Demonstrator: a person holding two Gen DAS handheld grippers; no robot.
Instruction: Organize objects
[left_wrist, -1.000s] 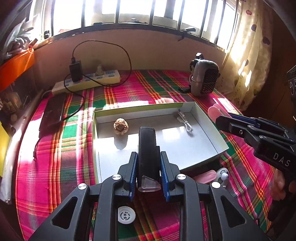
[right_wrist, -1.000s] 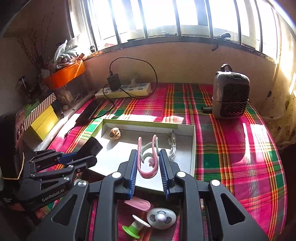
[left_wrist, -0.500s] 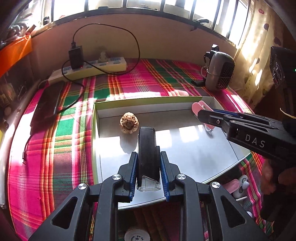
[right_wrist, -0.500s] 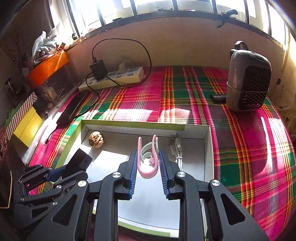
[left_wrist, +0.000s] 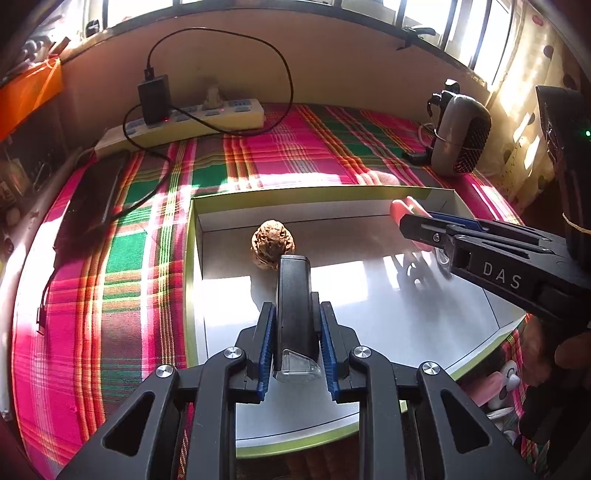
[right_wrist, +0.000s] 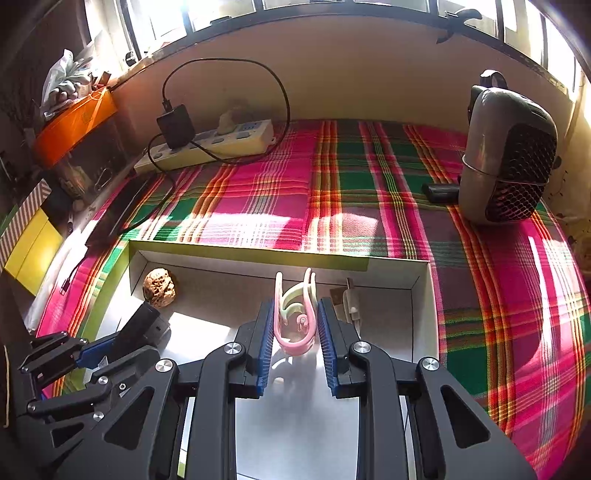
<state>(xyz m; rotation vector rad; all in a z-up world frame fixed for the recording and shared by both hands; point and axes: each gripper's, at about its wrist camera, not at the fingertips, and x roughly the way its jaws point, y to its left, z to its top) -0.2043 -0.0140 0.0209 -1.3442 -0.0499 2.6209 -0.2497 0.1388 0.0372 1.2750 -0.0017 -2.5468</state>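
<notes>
A shallow white box with a green rim (left_wrist: 295, 190) (right_wrist: 258, 250) lies on the plaid cloth. My left gripper (left_wrist: 294, 321) is shut on a black oblong device (left_wrist: 293, 295) and holds it over the box, just short of a walnut (left_wrist: 272, 243) (right_wrist: 159, 287) at the box's back left. My right gripper (right_wrist: 295, 325) is shut on a pink and pale green clip (right_wrist: 297, 314) over the box's middle; it also shows at the right of the left wrist view (left_wrist: 417, 218). A white cable (right_wrist: 351, 302) lies in the box's right part.
A grey fan heater (right_wrist: 506, 155) stands at the back right. A power strip with a black charger (left_wrist: 184, 118) lies along the back wall. A dark flat device (left_wrist: 92, 195) lies at the left. Small pink and white toys (left_wrist: 498, 384) lie outside the box's front right.
Both grippers have moved forward over the box with their objects still held. The walnut and the box's back wall are now closer in both views.
</notes>
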